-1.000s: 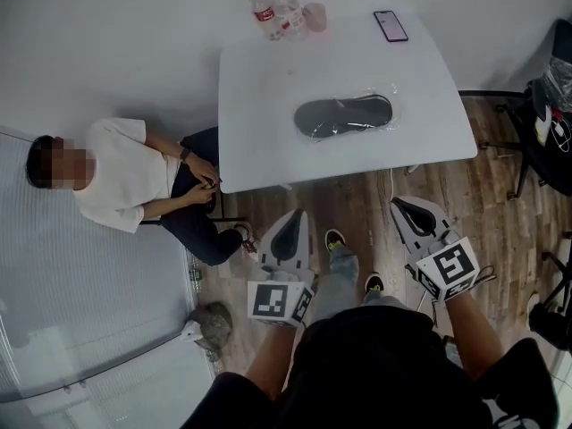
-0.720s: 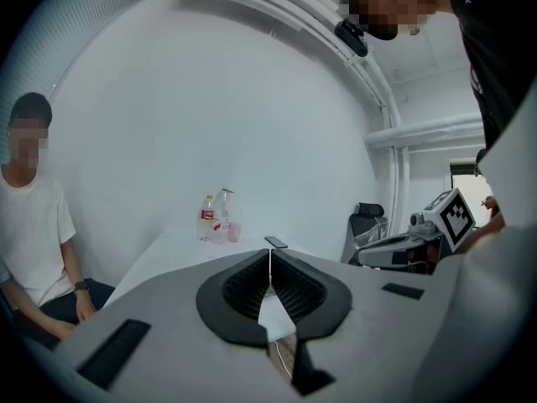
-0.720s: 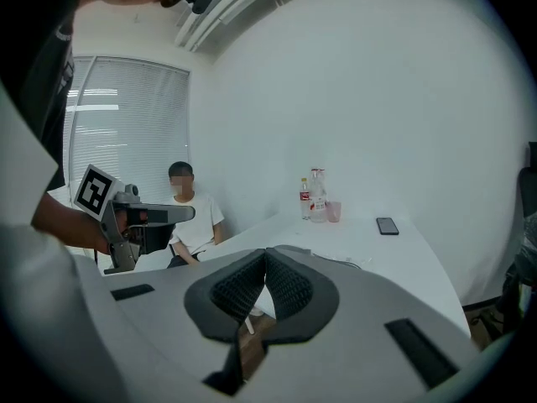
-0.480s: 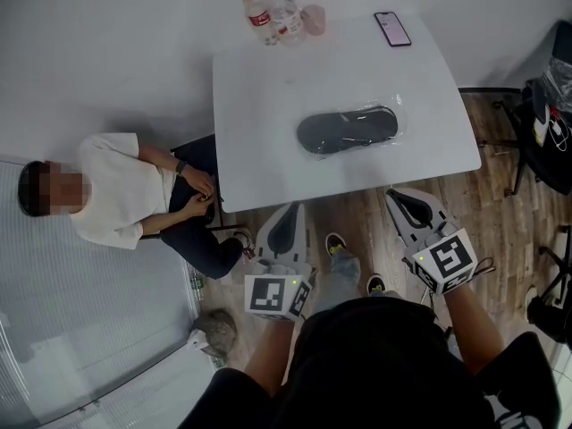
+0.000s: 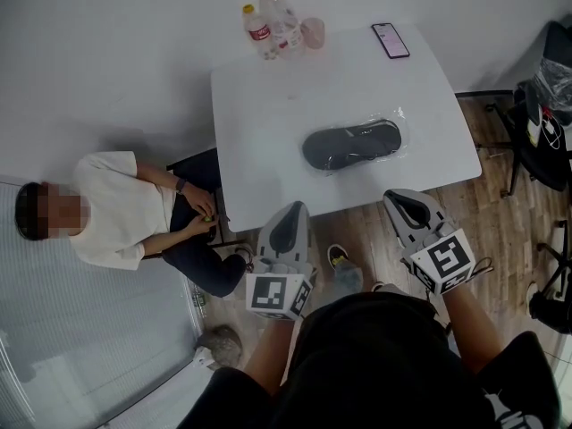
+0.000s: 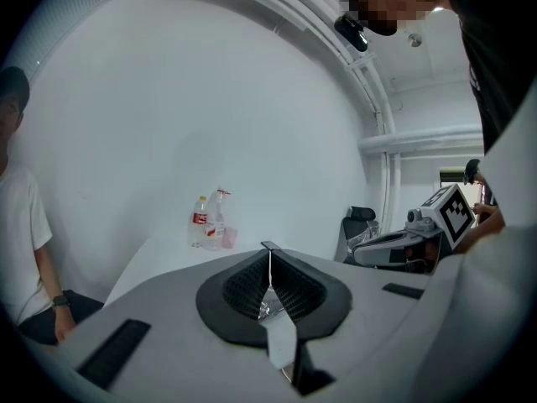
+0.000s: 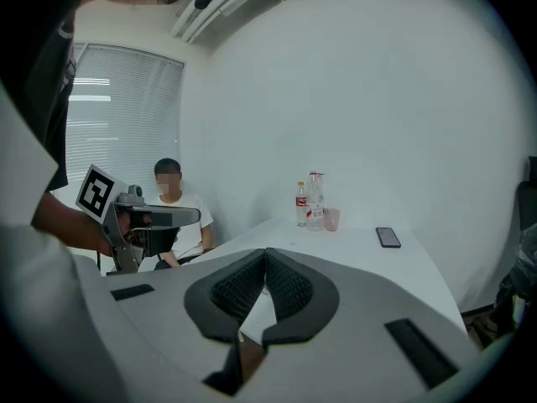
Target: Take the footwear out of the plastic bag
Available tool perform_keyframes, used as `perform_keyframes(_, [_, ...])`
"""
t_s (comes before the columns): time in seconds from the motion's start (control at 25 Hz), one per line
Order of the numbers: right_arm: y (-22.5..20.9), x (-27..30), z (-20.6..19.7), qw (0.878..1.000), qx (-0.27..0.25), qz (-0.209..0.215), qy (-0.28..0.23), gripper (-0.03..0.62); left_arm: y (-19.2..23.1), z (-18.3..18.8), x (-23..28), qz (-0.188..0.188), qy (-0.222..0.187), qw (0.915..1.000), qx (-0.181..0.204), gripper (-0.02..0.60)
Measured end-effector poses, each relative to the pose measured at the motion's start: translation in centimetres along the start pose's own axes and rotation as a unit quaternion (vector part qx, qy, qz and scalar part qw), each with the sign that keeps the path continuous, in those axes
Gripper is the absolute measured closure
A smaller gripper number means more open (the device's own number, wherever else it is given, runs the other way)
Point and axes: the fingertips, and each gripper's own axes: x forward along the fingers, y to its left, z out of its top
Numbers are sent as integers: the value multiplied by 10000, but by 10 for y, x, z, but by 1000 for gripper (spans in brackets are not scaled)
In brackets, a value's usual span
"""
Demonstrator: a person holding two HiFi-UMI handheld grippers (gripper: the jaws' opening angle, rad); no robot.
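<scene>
A dark shoe sealed in a clear plastic bag [image 5: 351, 146] lies on the white table [image 5: 268, 105], toward its near right side. My left gripper [image 5: 294, 207] is shut and empty, its tips at the table's near edge, left of the bag. My right gripper [image 5: 399, 196] is also shut and empty, just short of the near edge below the bag's right end. In the left gripper view the jaws [image 6: 269, 248] meet in a closed line, and the right gripper [image 6: 403, 246] shows beside them. The right gripper view shows its closed jaws [image 7: 267, 250], with the left gripper [image 7: 147, 218] alongside.
Two bottles [image 5: 268, 12] and a pink cup [image 5: 313, 32] stand at the table's far edge, a phone [image 5: 391, 40] at the far right corner. A person [image 5: 116, 208] sits left of the table. A black chair [image 5: 545, 123] stands at the right.
Both grippers have moved forward toward the table's near edge, and the table with the bagged shoe now appears closer. Both stay shut.
</scene>
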Motion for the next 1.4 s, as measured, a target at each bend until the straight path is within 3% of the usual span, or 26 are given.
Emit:
perform_keyframes(0.52, [13, 24, 5, 9995, -118, -153, 242, 577, 30, 5, 7, -211, -72, 9997, -36, 558])
perform_keyframes(0.72, [7, 26, 6, 9996, -145, -212, 110, 577, 34, 3, 15, -320, -6, 9995, -19, 558])
perform_keyframes(1.04, [-13, 29, 4, 9993, -139, -272, 208, 577, 31, -5, 43, -702, 349, 9969, 43, 558])
perform_keyframes(1.4, [-57, 53, 7, 9995, -102, -162, 258, 577, 35, 0, 103, -1121, 756, 9894, 528, 557])
